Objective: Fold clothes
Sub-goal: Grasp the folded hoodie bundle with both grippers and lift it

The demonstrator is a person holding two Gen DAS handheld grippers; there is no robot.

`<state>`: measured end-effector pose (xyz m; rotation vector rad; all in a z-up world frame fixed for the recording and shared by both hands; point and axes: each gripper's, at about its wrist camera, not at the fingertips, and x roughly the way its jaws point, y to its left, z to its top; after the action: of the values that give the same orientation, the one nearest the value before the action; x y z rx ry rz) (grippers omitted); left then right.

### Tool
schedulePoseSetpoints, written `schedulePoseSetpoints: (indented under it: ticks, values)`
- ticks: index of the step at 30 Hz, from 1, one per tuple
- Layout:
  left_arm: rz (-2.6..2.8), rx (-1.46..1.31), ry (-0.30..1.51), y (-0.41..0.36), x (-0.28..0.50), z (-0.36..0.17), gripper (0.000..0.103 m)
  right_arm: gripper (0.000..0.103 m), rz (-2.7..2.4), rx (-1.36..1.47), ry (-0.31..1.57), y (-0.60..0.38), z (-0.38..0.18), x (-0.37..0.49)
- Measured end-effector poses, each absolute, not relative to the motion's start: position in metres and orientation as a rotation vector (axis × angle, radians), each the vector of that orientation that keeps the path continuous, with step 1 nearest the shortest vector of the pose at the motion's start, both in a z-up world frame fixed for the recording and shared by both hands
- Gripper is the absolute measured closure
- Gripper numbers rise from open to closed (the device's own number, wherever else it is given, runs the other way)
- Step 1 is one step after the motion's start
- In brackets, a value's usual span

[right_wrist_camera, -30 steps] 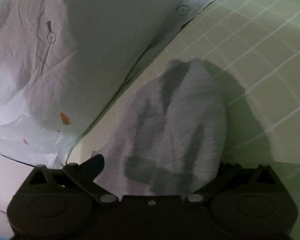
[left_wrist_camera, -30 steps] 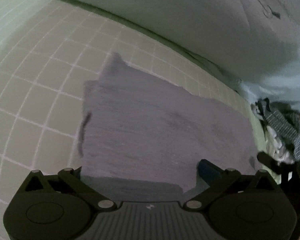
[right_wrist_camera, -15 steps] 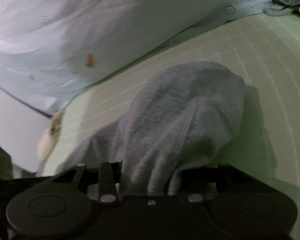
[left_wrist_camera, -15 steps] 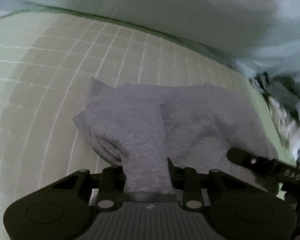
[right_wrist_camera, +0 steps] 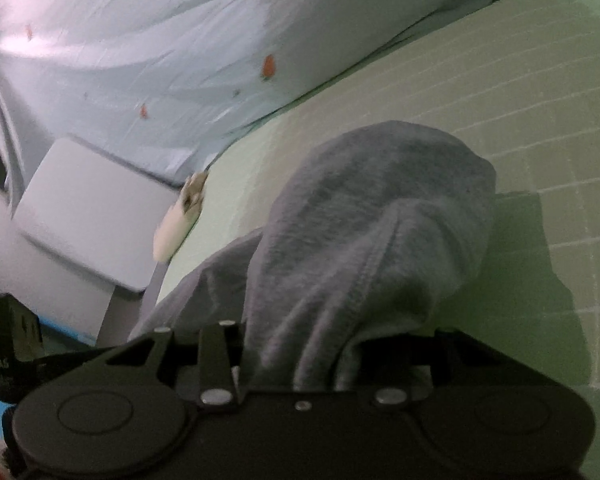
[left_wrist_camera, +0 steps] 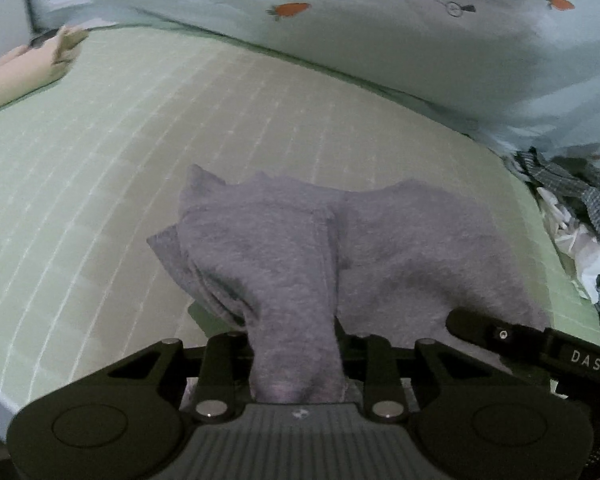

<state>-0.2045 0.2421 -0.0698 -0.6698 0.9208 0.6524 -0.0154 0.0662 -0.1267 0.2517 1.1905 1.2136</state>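
the left gripper [left_wrist_camera: 296, 356] has its jaws clenched on a bunched edge of the grey garment [left_wrist_camera: 340, 248], which runs up out of the fingers and spreads across the green checked mat [left_wrist_camera: 140, 184]. the right gripper [right_wrist_camera: 296, 360] is likewise clamped on a fold of the same garment [right_wrist_camera: 372, 216], the cloth humped in a rounded mound just ahead of it and casting a shadow on the mat [right_wrist_camera: 540, 100]. in the left view, the other tool's black bar [left_wrist_camera: 540, 340] (lettered "das") crosses the lower right corner. a pale blue sheet with small carrots [left_wrist_camera: 380, 20] lies along the mat's far edge, and a heap of other clothes [left_wrist_camera: 580, 220] sits at the right.
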Motion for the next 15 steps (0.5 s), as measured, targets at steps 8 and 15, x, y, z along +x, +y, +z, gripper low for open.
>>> schedulePoseSetpoints:
  ticks: [8, 15]
  values:
    - [0.724, -0.726, 0.858, 0.292, -0.272, -0.069, 0.075, 0.063, 1.314, 0.165, 1.179, 0.128, -0.113, -0.061]
    - [0.795, -0.752, 0.747, 0.415, -0.36, -0.053, 0.075, 0.063, 1.431, 0.11, 1.132, 0.279, -0.092, -0.116]
